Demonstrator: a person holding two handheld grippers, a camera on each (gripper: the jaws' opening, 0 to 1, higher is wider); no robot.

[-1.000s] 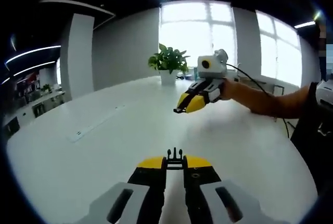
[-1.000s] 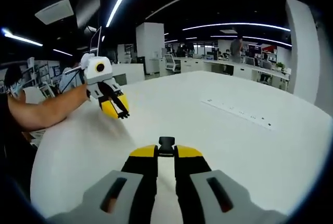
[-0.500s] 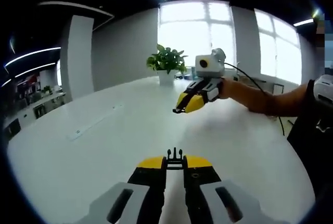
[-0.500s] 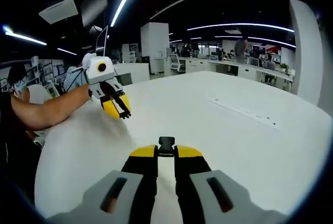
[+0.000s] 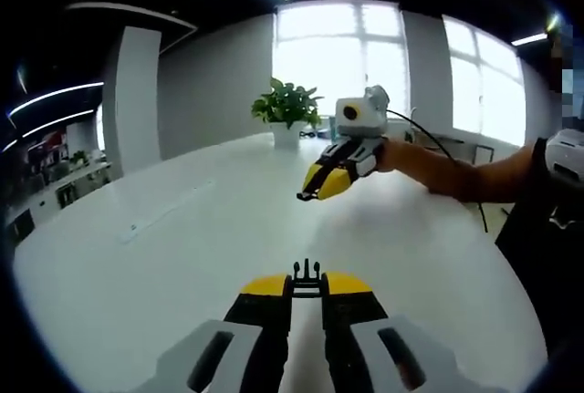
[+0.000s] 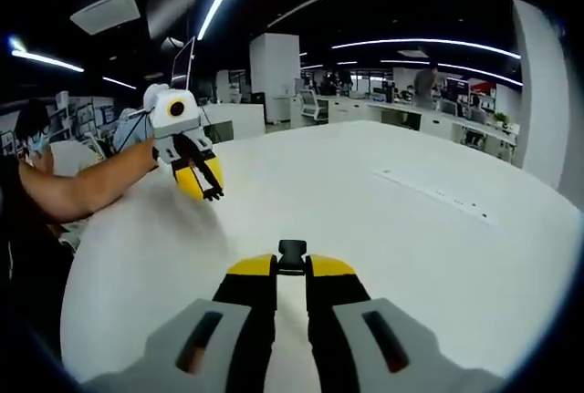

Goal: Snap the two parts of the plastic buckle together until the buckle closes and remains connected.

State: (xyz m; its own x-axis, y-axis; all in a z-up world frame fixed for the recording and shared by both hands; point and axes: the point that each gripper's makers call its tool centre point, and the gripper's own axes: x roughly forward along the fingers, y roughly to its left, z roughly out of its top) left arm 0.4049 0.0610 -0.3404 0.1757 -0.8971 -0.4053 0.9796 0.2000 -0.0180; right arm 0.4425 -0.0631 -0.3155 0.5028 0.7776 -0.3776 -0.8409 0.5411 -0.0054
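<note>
In the left gripper view my left gripper is shut on the black pronged half of the buckle, whose prongs stick out past the yellow tips. My right gripper hangs ahead and above the white table, well apart from the left one. In the right gripper view my right gripper is shut on the black socket half of the buckle. The left gripper shows at upper left, held by a bare forearm, with the pronged piece at its tip.
A potted plant stands at the table's far edge before bright windows. A flush cable strip runs across the tabletop. Desks and a standing person fill the office beyond. The person's dark sleeve is at the right.
In each view the other gripper has drifted slightly up and to the left. Both halves stay held and apart.
</note>
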